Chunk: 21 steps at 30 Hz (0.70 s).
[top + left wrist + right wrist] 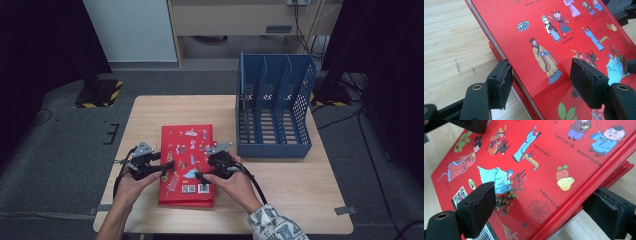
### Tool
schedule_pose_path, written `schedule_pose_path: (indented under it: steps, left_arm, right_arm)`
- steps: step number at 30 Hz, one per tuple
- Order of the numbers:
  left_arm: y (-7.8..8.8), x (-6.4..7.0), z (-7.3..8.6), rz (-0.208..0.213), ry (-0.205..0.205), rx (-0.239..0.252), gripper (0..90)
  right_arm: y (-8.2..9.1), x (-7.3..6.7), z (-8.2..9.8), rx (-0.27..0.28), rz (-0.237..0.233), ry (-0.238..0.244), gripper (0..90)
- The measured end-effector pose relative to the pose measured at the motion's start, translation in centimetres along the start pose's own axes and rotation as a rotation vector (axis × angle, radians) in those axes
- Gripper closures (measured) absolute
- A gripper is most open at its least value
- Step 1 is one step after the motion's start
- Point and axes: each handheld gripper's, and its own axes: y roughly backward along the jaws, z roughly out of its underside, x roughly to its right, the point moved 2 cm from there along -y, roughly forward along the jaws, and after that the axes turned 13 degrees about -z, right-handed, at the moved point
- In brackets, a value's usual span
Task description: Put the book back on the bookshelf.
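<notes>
1. We found a stack of red books [186, 165] lying flat on the wooden tabletop [280, 185], near its front edge and left of centre; a second red book showed beneath the top one in both gripper views.
2. The top book [544, 32] carried cartoon figures on its red cover, with a QR code and barcode at its near end.
3. We saw the left gripper [167, 165] positioned at the left long edge of the top book, held by the person's left hand [131, 186].
4. In the left gripper view, one jaw sat at the book's edge beside the white page block and the other hung over the cover; the edge stood between the jaws. We could not tell whether the pads pressed on it.
5. We saw the right gripper [201, 176] positioned at the right long edge, held by the right hand [235, 185], whose sleeve was patterned.
6. In the right gripper view, one jaw lay over the cover near the QR code and the other sat outside the spine edge with a visible gap, so those jaws stood open around the book.
7. The top book appeared tilted above the one below.
8. A blue file rack [274, 107] stood upright on the tabletop's far right, well apart from the books
</notes>
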Motion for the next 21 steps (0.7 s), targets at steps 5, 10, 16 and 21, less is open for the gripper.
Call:
schedule_pose_path:
  steps: [5, 10, 16, 21]
  left_arm:
    - [-0.2, -0.4, -0.7, -0.010, -0.010, 0.002, 34.9]
    - [-0.1, -0.7, -1.5, -0.024, -0.025, 0.017, 39.0]
    - [0.2, -1.0, -2.4, -0.046, -0.046, 0.004, 40.4]
    - [0.5, -1.0, -2.8, -0.053, -0.051, 0.026, 42.4]
  right_arm:
    - [0.0, 0.3, -0.7, 0.005, 0.024, 0.011, 13.8]
    - [0.3, 0.7, -1.3, 0.012, 0.044, 0.016, 17.8]
    - [0.7, 0.9, -2.2, 0.023, 0.060, 0.027, 24.3]
    - [1.1, 1.3, -2.9, 0.026, 0.070, 0.041, 25.9]
